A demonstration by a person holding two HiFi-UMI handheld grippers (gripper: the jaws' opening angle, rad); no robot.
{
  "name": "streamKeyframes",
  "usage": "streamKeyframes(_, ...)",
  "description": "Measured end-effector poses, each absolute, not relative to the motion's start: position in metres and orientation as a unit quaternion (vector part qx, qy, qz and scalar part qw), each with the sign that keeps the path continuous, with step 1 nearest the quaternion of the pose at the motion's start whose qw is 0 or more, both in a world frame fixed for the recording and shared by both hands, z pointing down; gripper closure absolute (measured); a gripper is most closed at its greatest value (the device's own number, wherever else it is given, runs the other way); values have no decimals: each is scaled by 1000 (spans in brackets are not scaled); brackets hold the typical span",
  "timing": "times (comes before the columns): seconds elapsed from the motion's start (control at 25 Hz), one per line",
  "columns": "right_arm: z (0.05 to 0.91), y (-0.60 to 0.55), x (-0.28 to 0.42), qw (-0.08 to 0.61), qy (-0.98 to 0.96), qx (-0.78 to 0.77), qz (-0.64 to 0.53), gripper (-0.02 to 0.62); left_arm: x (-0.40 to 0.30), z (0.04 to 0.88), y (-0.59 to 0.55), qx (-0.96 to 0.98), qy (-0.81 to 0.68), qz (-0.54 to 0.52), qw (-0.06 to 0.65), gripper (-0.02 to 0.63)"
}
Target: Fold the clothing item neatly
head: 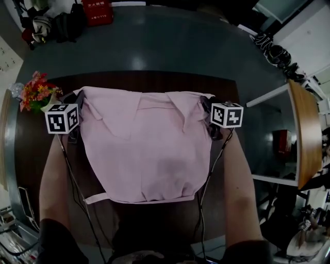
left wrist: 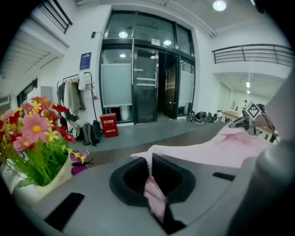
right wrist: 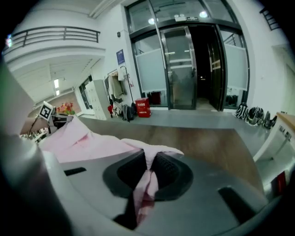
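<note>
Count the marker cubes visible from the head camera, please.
2. One cube sits at the pink shirt's top left corner, by the flowers; the other cube at its top right corner.

Your pale pink collared shirt (head: 147,149) covers most of the dark brown wooden tabletop (head: 154,81); only its far strip and sides show. White lettering on the red box (head: 98,11) is too small to read, and the top edge crops it.

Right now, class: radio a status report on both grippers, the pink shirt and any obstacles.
Left gripper shut on pink shirt, right gripper likewise. Shirt spread between them over wooden table, collar at top. Flower bunch close beside left gripper.
</note>
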State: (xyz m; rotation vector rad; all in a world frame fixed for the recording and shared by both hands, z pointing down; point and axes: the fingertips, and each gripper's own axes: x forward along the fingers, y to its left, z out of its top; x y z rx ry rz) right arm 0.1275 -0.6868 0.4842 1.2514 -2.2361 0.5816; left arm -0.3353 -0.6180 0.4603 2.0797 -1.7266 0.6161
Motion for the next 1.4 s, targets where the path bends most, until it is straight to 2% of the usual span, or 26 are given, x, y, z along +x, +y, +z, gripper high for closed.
streamKeyframes(0.08,491,-686,130,260,-822,462,209,570,-329,465,-617,742,-606,236,163,589)
streamKeyframes(0.16,486,-685,134,244,-821,474,203,516,-329,467,-613,742,-604,251,146,588)
streamKeyframes(0.24,478,-683,141,233,-814,496,190,464,-333,468,-606,739,-606,259,141,537)
streamKeyframes(0.32,468,-674,153,232,-802,523,170,429,-339,467,-593,732,-612,262,144,456)
streamKeyframes(0.44,449,-645,169,219,-789,554,149,426,-344,458,-568,720,-625,267,143,449)
streamKeyframes(0.56,428,-604,169,176,-791,567,148,426,-338,444,-533,717,-637,247,138,449)
streamKeyframes(0.64,411,-572,160,147,-806,556,140,433,-318,432,-501,727,-635,213,149,449)
streamKeyframes(0.68,403,-555,156,140,-812,553,125,474,-304,425,-484,736,-631,188,161,449)
streamKeyframes(0.72,396,-540,154,140,-814,553,105,541,-287,417,-468,744,-625,159,175,449)
streamKeyframes(0.76,390,-525,153,140,-815,555,86,579,-270,408,-453,751,-620,132,185,451)
streamKeyframes(0.8,384,-512,153,138,-817,555,72,588,-253,399,-441,758,-615,112,189,451)
streamKeyframes(0.92,369,-478,146,106,-834,537,68,603,-203,383,-409,781,-591,82,186,466)
streamKeyframes(1.0,361,-459,134,85,-850,515,67,603,-184,381,-389,786,-585,72,187,554)
streamKeyframes(1.04,358,-450,129,81,-856,506,65,603,-177,382,-379,787,-583,70,188,573)
streamKeyframes(1.16,353,-426,122,79,-861,498,63,603,-164,383,-354,793,-574,61,196,595)
streamKeyframes(1.4,358,-360,106,90,-850,513,73,603,-150,384,-298,816,-537,45,212,595)
